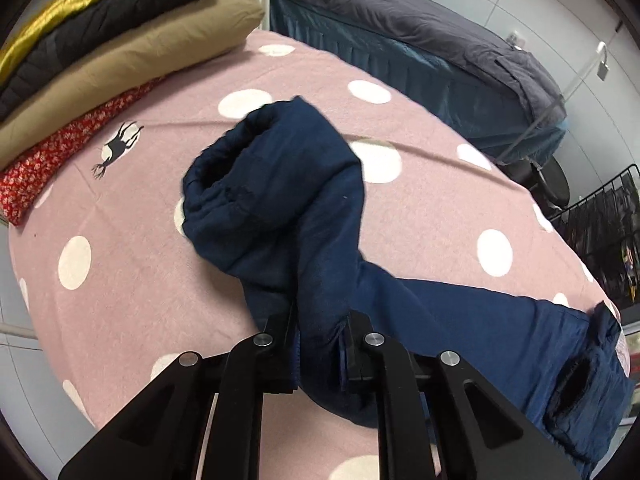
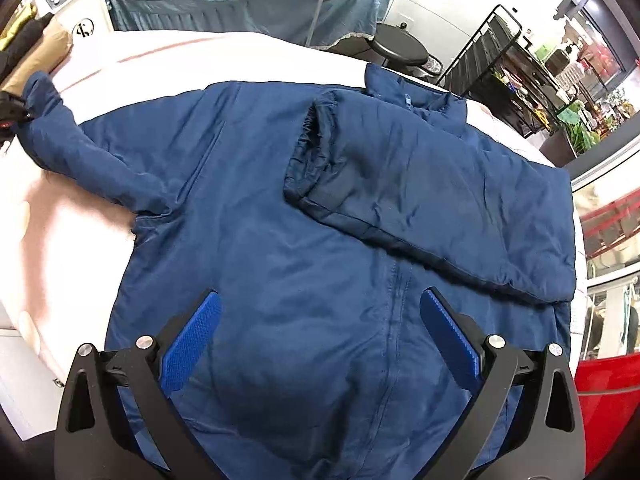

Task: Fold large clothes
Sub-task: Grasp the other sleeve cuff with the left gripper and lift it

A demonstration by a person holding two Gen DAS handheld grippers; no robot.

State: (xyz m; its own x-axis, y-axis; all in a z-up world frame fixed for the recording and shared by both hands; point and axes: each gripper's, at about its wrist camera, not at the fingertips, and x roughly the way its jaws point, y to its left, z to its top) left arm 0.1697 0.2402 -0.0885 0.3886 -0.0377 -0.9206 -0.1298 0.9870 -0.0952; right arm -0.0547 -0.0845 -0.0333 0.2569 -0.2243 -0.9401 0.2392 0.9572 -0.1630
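— Two grippers: left gripper (image 1: 320, 344) clamped on the left sleeve (image 1: 280, 184); right gripper (image 2: 320, 320) spread above the jacket (image 2: 280, 264) on the bed (image 1: 120, 264).
— Risk?
— Thin pinch; padded fabric may slip mid-fold.

A desk under a pink cloth (image 1: 132, 248) with white dots carries a navy jacket (image 2: 280, 240), spread below the right gripper (image 2: 320, 320), and a pile of folded clothes (image 1: 120, 52) far left of the left gripper (image 1: 320, 344).

I am looking at a navy jacket (image 2: 320, 240) lying on a pink blanket (image 1: 132, 240) showing white dots, beside my blue pads (image 2: 192, 344).
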